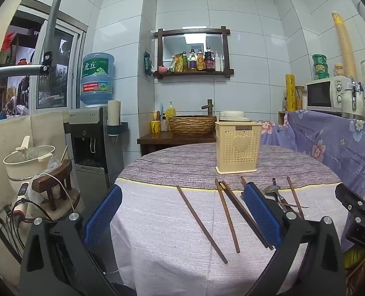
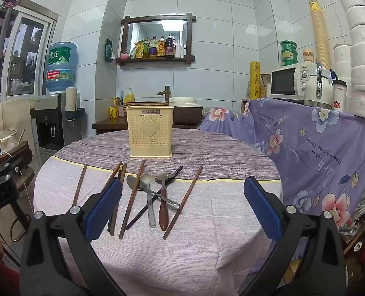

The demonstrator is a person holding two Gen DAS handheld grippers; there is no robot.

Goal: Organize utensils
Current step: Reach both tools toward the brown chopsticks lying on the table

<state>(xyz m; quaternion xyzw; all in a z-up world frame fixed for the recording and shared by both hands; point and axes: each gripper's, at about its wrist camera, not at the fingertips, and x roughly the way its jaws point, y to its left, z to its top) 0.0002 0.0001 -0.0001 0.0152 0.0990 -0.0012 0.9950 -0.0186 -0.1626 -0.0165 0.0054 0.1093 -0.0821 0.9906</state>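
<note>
- Left wrist view: the left gripper [image 1: 182, 212] hangs over the near part of the round table [image 1: 157, 222], jaws spread wide and holding nothing.
- Between its jaws lie three brown chopsticks. The leftmost chopstick [image 1: 201, 224] runs lengthwise away from the camera, its far tip leaning left. A pair of chopsticks [image 1: 234, 212] lies closer to the right jaw, far tips nearly touching, near ends spreading apart; the right one passes just beside the right finger's pad [image 1: 261, 215].
- Beyond the right jaw, partly hidden by it, a spoon bowl [image 1: 271, 189] and another chopstick [image 1: 294, 197] show.
- The cream holder [image 1: 238, 146] stands upright ahead of the jaws, slightly toward the right one, on the grey cloth, heart panel facing the camera.
- Right wrist view: the right gripper [image 2: 182, 209] is also wide open and empty, over the same table.
- Between its jaws, toward the left one, three spoons [image 2: 147, 185] lie with bowls far and handles toward the camera. The wooden-handled spoon [image 2: 163, 212] points almost straight back; a thin steel handle crosses under it.
- A dark chopstick [image 2: 155, 197] slants from near-left to far-right across the spoons. Brown ones flank the pile, long axes roughly fore-and-aft, and the rightmost stick [image 2: 183, 201] leans right at its far end.
- The holder sits straight ahead, nearer the left jaw's line.
</note>
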